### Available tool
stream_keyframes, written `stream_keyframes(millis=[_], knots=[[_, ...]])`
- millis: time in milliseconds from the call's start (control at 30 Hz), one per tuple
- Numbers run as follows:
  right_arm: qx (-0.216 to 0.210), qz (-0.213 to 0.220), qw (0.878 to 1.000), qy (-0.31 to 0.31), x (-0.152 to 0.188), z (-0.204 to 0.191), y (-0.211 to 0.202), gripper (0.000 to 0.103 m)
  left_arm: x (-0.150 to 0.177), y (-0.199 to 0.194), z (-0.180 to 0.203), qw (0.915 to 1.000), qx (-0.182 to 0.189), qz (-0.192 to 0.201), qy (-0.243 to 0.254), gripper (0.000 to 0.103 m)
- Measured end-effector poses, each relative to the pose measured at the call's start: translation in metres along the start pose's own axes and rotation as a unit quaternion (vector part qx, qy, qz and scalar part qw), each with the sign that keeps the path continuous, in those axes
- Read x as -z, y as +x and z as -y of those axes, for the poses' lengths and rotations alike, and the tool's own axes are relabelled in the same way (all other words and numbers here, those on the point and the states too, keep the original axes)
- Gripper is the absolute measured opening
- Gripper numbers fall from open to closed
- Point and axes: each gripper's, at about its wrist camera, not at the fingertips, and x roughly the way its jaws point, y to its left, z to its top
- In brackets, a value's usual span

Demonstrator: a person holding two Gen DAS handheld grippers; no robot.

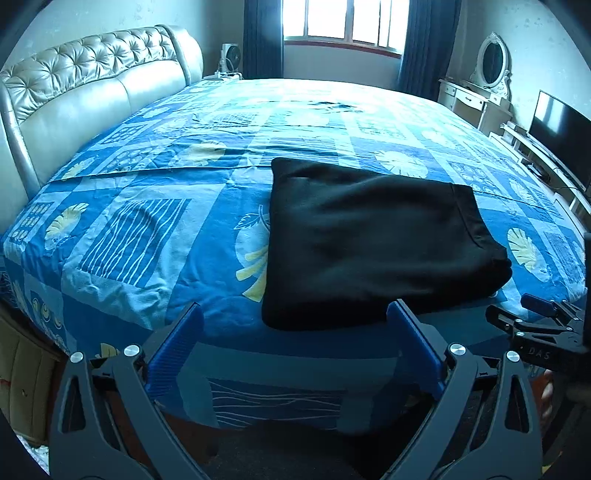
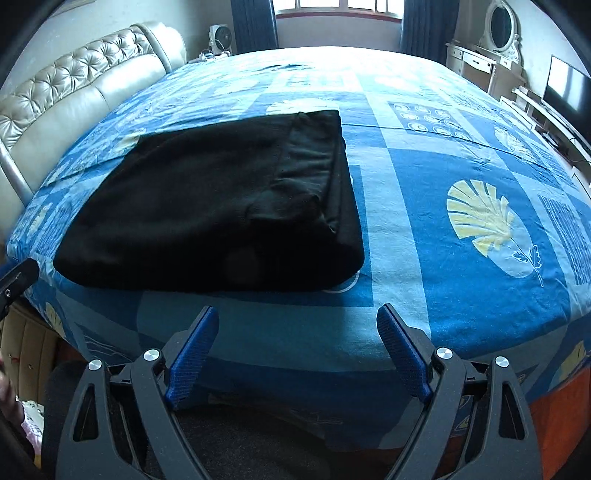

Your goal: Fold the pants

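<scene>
Bedroom with a wide bed (image 1: 147,206) under a blue patterned sheet (image 2: 443,177), a tufted pale headboard (image 1: 92,81) along its left side and a bright window (image 1: 343,22) with dark curtains beyond its far edge; a dressing table with an oval mirror (image 1: 493,59) and a dark television screen (image 1: 561,136) stand at the right wall. Black pants (image 1: 369,240), folded into a compact, roughly rectangular bundle, lie flat on the sheet near the bed's near edge; the bundle's long axis runs across the bed, left to right in both views, and the ribbed waistband (image 2: 310,158) lies at the right end on the top layer. Left gripper (image 1: 295,314), poised just before the bundle's near edge, jaws spread wide, blue pads (image 1: 177,350) empty; its right finger overlaps the pants in view, and contact cannot be judged. Right gripper (image 2: 297,314), held off the bed's near edge to the right of the bundle, jaws likewise spread apart and gripping nothing.
</scene>
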Motion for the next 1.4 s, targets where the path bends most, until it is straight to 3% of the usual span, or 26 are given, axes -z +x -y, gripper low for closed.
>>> stream_keyframes(millis=[433,1400], knots=[[-0.010,0.000,1.000,0.004,0.000,-0.003,0.003,0.086,0.000,0.007,-0.001,0.9997,-0.020,-0.013,0.000,0.100],[-0.015,-0.005,1.000,0.015,0.001,0.001,0.004,0.086,0.001,0.006,0.003,0.9997,-0.020,-0.016,0.000,0.100]])
